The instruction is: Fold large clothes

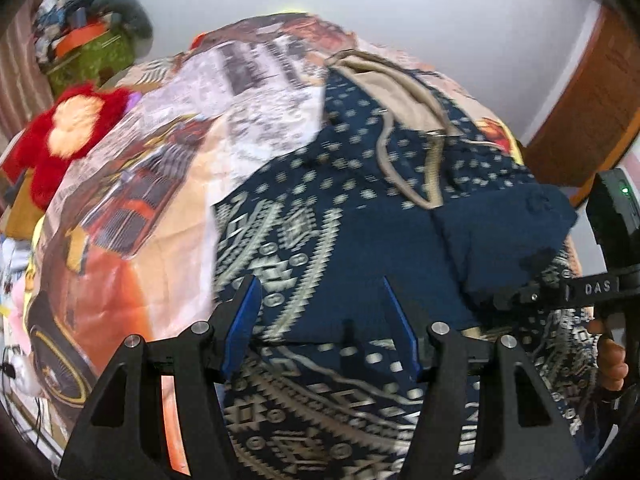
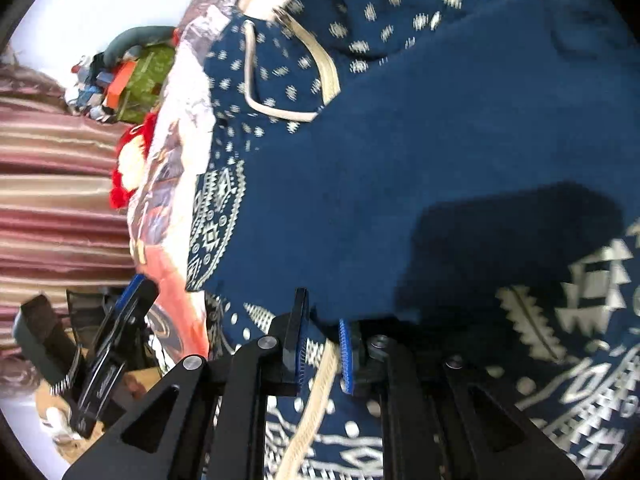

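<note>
Right gripper (image 1: 532, 292) body reads "DAS" in white.

The navy patterned garment (image 1: 360, 208) covers the near and right part of the bed; the printed bedsheet (image 1: 160, 168) to its left lies bare and offers free passage. A red plush toy (image 1: 60, 136) blocks the far-left edge, with a cluttered green bin (image 1: 92, 52) beyond. A wooden panel (image 1: 592, 92), probably a door, bounds the right side.
</note>
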{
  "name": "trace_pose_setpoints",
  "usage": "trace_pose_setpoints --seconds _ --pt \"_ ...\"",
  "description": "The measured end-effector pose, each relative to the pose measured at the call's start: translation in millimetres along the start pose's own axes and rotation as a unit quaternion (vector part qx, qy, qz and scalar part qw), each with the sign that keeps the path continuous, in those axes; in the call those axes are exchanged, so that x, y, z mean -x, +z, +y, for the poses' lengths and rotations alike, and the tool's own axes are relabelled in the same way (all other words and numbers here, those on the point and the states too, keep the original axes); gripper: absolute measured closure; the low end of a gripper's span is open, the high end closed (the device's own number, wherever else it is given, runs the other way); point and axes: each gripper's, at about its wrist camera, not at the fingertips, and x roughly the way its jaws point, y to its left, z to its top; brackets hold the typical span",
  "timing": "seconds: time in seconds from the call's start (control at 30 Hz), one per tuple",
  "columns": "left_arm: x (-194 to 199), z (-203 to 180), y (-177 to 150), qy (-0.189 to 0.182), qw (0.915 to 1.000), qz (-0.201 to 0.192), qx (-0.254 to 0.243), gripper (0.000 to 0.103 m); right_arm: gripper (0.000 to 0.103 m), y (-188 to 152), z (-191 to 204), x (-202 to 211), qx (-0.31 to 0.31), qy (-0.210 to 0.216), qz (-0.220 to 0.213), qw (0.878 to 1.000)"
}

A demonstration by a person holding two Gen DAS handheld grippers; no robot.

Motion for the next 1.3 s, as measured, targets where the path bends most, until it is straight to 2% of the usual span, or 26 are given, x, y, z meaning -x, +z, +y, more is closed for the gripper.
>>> trace_pose_setpoints --seconds 0.13,0.23,0.37,0.5,0.63,0.77,0.87,0.93,0.97,1.0,1.03,1.2,1.3 --pt "5 -40 12 -0.012 0.9989 -0.008 -0.044 0.043 0.093 -9 4 38 0.043 -0.017 -0.018 0.999" --pt "6 -73 20 -0.021 0.9966 -0.012 -0.079 0.043 0.093 -21 -3 70 0.077 -0.045 -0.053 0.995" --pt "-3 -129 31 -0.053 0.9906 -0.002 -0.126 0.043 0.092 -35 -24 122 0.107 -0.112 -0.131 0.979" --pt "-24 -186 37 -0.093 0.9825 0.029 -0.159 0.043 0.093 -44 -55 170 0.11 -0.152 -0.192 0.963" --pt "-54 -236 35 -0.105 0.973 0.063 -0.196 0.043 0.093 -44 -85 193 0.1 -0.181 -0.214 0.955" --pt "-90 -275 32 -0.099 0.9653 0.094 -0.223 0.043 0.092 -45 -106 196 0.086 -0.177 -0.208 0.958" --pt "-107 -289 32 -0.078 0.9659 0.091 -0.229 0.043 0.093 -43 -119 184 0.078 -0.173 -0.188 0.964" --pt "-111 -291 34 -0.073 0.9681 0.084 -0.225 0.052 0.093 -41 -122 173 0.078 -0.171 -0.176 0.966" --pt "-111 -290 34 -0.073 0.9696 0.076 -0.221 0.067 0.093 -41 -121 167 0.08 -0.169 -0.171 0.967" --pt "-110 -289 36 -0.072 0.9703 0.07 -0.22 0.09 0.093 -40 -121 163 0.083 -0.167 -0.165 0.968" --pt "-109 -287 37 -0.066 0.971 0.064 -0.221 0.098 0.093 -39 -121 159 0.086 -0.166 -0.163 0.969" --pt "-72 -260 56 -0.065 0.9792 0.0 -0.192 0.1 0.093 -32 -108 147 0.106 -0.154 -0.157 0.97" --pt "-41 -227 72 -0.059 0.9827 -0.038 -0.171 0.1 0.093 -25 -99 143 0.112 -0.15 -0.16 0.969"
